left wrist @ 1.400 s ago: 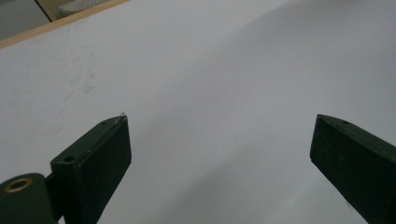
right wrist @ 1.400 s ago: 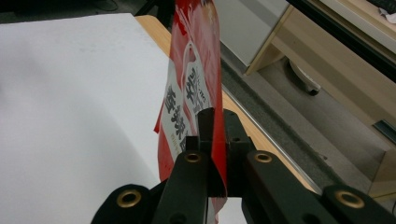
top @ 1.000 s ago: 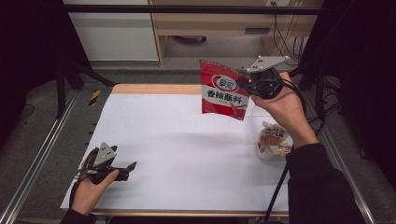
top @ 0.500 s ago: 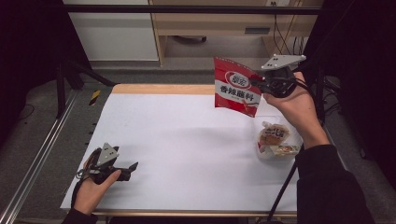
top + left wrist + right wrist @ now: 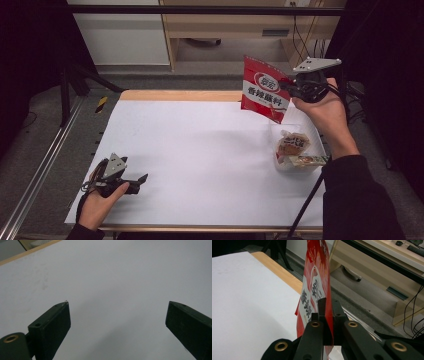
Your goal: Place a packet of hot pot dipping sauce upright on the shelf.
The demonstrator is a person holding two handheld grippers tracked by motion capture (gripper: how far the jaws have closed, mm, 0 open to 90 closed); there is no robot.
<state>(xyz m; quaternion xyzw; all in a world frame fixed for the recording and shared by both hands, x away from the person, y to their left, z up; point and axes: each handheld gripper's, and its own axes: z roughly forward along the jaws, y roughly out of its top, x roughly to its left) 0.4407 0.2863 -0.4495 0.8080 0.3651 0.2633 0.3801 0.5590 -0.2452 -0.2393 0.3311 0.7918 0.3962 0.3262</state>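
Table (image 5: 200,150): wide, flat, white-topped, with a pale wooden strip along the far edge; bare across the middle.
Red snack bag (image 5: 263,90): glossy red foil packet with a white label band and dark characters; held up in the air above the far right part of the table, hanging tilted, well clear of the white surface, above and behind the clear tub. Seen edge-on in the right gripper view (image 5: 315,287).
Clear plastic tub (image 5: 320,145): shallow, transparent, standing on the right side of the table, just below the raised hand; holds a round brown-and-white wrapped snack (image 5: 292,145) and a small flat packet (image 5: 306,160) lying beside it.
Right gripper (image 5: 290,86): black, two-jawed, grey three-cornered plate on top; clamped on the right edge of the red snack bag, jaws pressed together with the foil pinched between them (image 5: 327,312).
Left gripper (image 5: 142,178): black, resting low on the near left corner of the table; jaws spread wide apart, nothing between them, white surface beneath (image 5: 117,315).
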